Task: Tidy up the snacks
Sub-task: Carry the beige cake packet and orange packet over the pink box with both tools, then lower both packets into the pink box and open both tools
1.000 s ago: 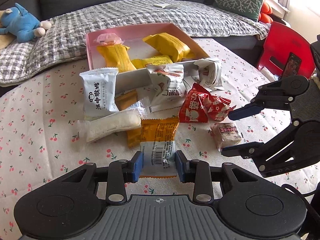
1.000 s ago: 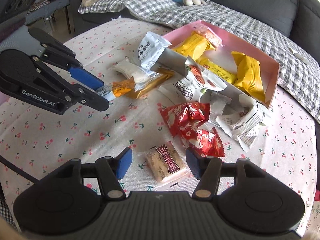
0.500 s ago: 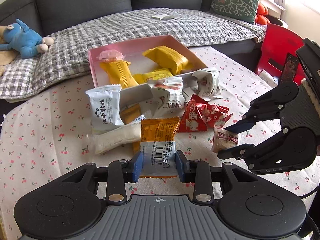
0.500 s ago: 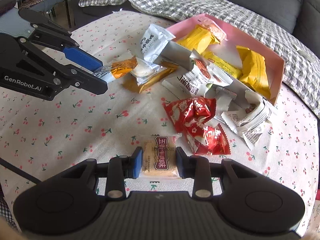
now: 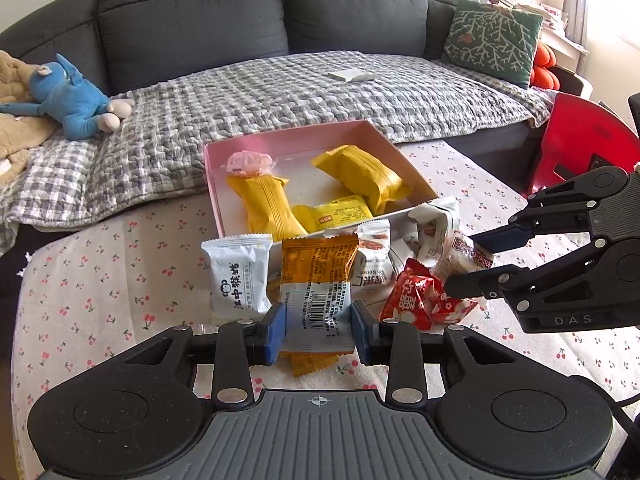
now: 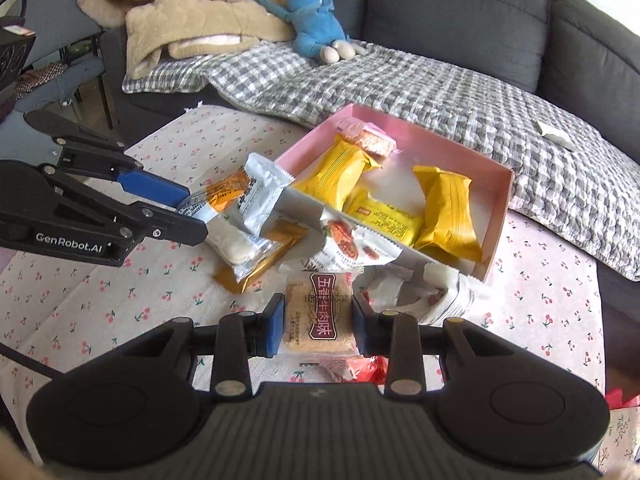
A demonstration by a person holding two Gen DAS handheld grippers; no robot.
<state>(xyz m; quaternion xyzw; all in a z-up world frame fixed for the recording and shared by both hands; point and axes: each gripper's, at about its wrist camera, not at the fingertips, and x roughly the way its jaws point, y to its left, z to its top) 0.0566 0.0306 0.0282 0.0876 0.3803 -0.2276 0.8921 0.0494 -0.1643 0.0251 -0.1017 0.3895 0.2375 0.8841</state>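
My left gripper (image 5: 317, 328) is shut on an orange-and-white snack packet (image 5: 316, 280) and holds it above the table. My right gripper (image 6: 318, 326) is shut on a clear-wrapped biscuit with a dark red label (image 6: 320, 312), also lifted. A pink box (image 5: 212, 184) at the table's far edge holds several yellow packets (image 5: 264, 204) and a pink one (image 5: 246, 162). A white packet (image 5: 238, 280), red packets (image 5: 420, 300) and crumpled white wrappers (image 5: 436, 224) lie in front of the box.
The table has a cherry-print cloth (image 5: 100, 280). Behind it stands a grey sofa with a checked blanket (image 5: 280, 92), a blue plush toy (image 5: 76, 100) and a green cushion (image 5: 494, 40). A red chair (image 5: 580, 140) stands at the right.
My right gripper closed on the biscuit and lifted it. Both grippers have risen and moved toward the pink box with their packets.
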